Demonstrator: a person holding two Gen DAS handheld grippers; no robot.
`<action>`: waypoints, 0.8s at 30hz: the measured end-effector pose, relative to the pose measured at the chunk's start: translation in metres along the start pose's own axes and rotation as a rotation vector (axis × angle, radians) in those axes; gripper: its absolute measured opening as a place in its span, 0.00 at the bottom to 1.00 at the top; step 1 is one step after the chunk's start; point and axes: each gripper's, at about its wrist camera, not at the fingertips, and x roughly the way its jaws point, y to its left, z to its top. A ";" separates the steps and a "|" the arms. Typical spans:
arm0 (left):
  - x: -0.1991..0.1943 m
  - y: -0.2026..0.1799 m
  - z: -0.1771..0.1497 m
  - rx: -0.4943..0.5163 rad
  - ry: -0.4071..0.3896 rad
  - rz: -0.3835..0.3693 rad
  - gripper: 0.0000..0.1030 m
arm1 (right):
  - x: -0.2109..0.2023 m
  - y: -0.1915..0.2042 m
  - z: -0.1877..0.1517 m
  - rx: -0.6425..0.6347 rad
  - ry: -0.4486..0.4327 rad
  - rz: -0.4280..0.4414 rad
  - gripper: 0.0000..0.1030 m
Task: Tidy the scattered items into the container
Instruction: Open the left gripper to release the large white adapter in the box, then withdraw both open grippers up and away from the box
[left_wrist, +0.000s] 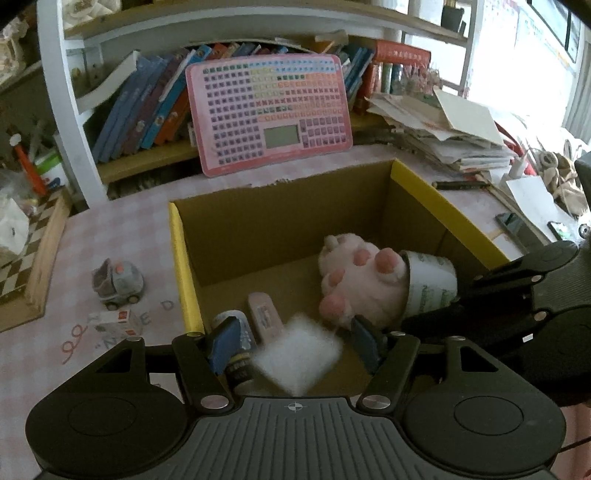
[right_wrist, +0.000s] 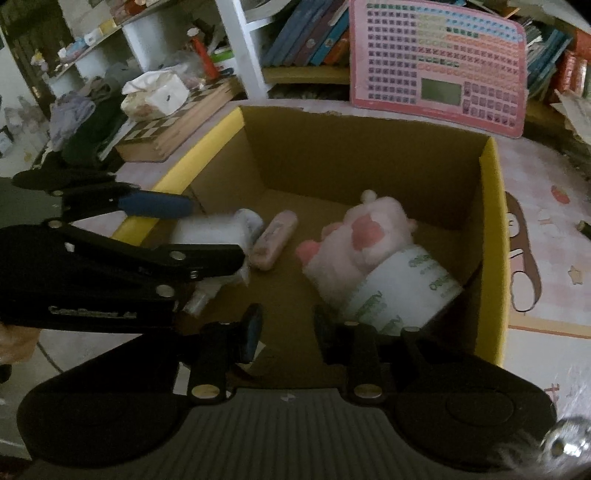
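Observation:
An open cardboard box with yellow rims stands on the pink checked table. Inside lie a pink paw plush, a white roll with green print and a pink oblong case. My left gripper hangs over the box's near left corner, jaws apart. A blurred white packet sits loose between its blue pads. My right gripper is over the near side of the box, jaws apart with nothing between them; the roll lies just right of it.
A grey toy truck and a small white and red box lie on the table left of the cardboard box. A pink button board leans on the bookshelf behind. There is a chessboard at the left and a paper stack at the right.

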 end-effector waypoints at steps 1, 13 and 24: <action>-0.003 0.000 0.000 0.000 -0.013 0.011 0.75 | -0.002 0.000 -0.001 0.008 -0.004 -0.002 0.30; -0.049 -0.003 -0.007 -0.016 -0.118 0.037 0.81 | -0.046 0.023 -0.016 -0.014 -0.164 -0.098 0.43; -0.096 -0.006 -0.040 -0.041 -0.177 0.063 0.89 | -0.089 0.049 -0.050 -0.003 -0.286 -0.244 0.54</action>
